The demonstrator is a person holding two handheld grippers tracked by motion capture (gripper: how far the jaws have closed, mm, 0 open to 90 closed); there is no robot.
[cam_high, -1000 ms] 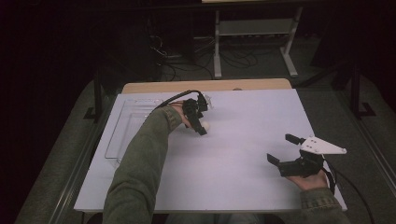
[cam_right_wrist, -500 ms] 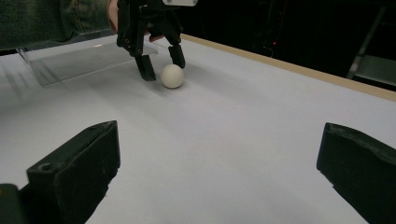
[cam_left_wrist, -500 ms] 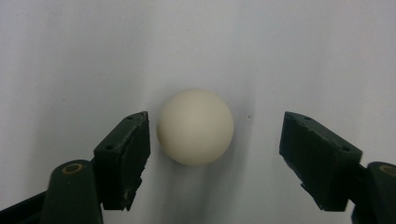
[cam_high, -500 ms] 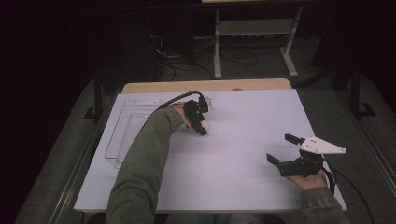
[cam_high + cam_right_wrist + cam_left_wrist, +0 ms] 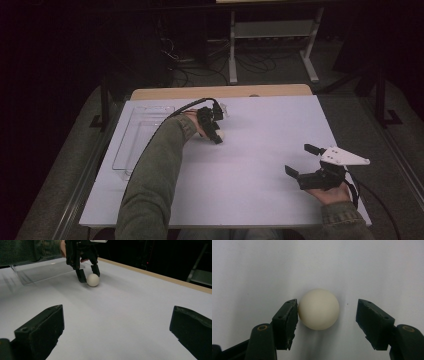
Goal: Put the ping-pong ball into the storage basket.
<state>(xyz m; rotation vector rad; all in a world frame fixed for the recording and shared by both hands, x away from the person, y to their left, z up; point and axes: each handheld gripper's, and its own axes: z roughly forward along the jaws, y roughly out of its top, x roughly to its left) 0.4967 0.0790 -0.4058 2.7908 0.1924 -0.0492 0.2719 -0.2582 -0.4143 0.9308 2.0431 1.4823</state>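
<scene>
Cream ball [image 5: 318, 309]: round, matte, sits on the table, far-left of centre, just right of the tray.
Left gripper [image 5: 327, 323]: points down over the ball, ball between the jaws. Jaws have just been closing. One pad touches the ball's side, the other is apart from it with a clear gap. Not clamped, so jaws open around the ball.
Left gripper, high view [image 5: 218, 139]: at the end of a green sleeve [image 5: 152, 175] reaching in from the near edge; black cable loops back from it towards the tray.
Left gripper, right gripper view [image 5: 88, 273]: jaw tips down at the table either side of the ball [image 5: 93, 280]; ball rests on the surface.
Right gripper [image 5: 303, 161]: near-right of the table, well apart from the ball, held level in the person's hand. Jaws spread wide, nothing between them. Grey three-cornered plate on top.
Right gripper, own view [image 5: 117, 333]: both black jaws far apart, bare table between them, aimed at the ball and the left gripper.
Tray [image 5: 131, 150]: clear plastic, flat, far-left part of the table, beside the left forearm.
Table [image 5: 260, 150]: white top, wooden strip along the far edge.
</scene>
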